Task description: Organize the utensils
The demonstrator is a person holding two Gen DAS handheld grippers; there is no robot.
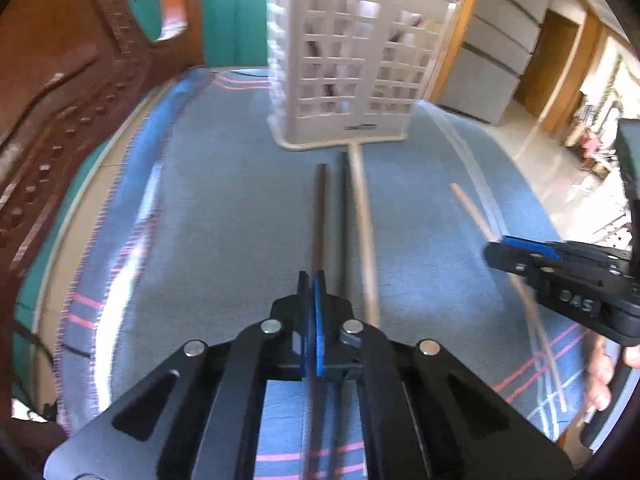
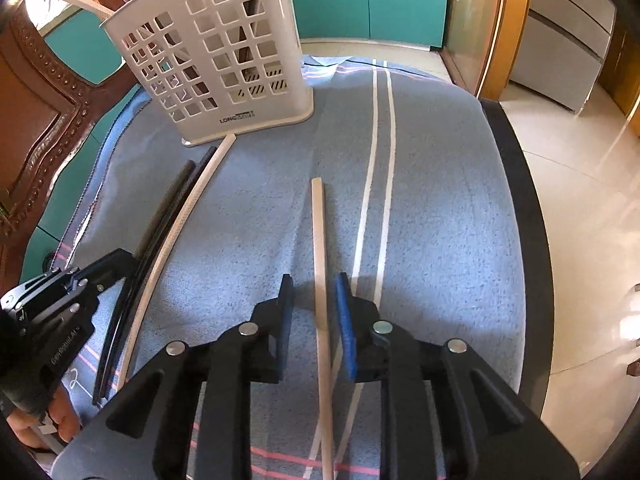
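Left tongs [image 1: 311, 280] clamped on dark chopstick [image 1: 320, 208], pointing toward holder [image 1: 340, 80]. Right tongs [image 2: 314, 300] open, straddling pale chopstick [image 2: 319, 240] lengthwise.

The left hand-held gripper [image 1: 311, 280] points straight ahead, low and level. Its two blue pads are pressed close together, with only a thin gap. The right hand-held gripper [image 2: 314, 292] also points forward and sits low. Its two fingers stand apart, wide open. In the left wrist view, the right one comes in from the right side, tilted down. Bare fingers [image 1: 600, 376] show under it.
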